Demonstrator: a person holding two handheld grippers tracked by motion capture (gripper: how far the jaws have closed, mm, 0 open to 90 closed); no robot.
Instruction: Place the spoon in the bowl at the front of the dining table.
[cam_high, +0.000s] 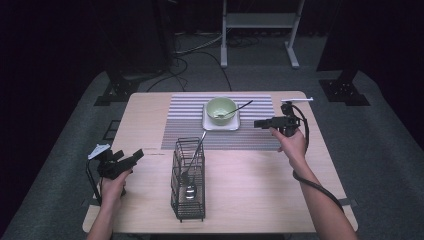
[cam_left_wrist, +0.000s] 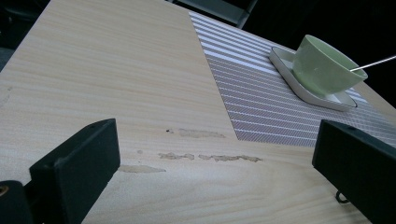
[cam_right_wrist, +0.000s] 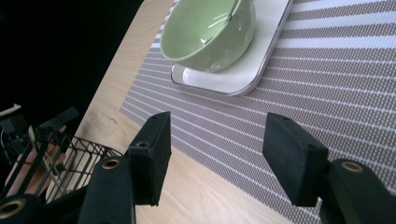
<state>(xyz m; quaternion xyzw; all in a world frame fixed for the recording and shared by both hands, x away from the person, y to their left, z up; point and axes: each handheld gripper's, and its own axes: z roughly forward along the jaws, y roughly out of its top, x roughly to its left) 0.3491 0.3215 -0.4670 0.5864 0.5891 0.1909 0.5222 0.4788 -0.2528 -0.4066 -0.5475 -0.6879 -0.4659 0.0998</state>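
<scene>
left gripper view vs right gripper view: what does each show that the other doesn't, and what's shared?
Left gripper view alone: the scuffed patches on the bare table top and a thin utensil handle sticking out of the bowl. Right gripper view alone: the black wire basket at lower left, and the bowl's inside. Shared: green bowl on a white plate, the striped placemat, each view's own jaws standing apart.
</scene>
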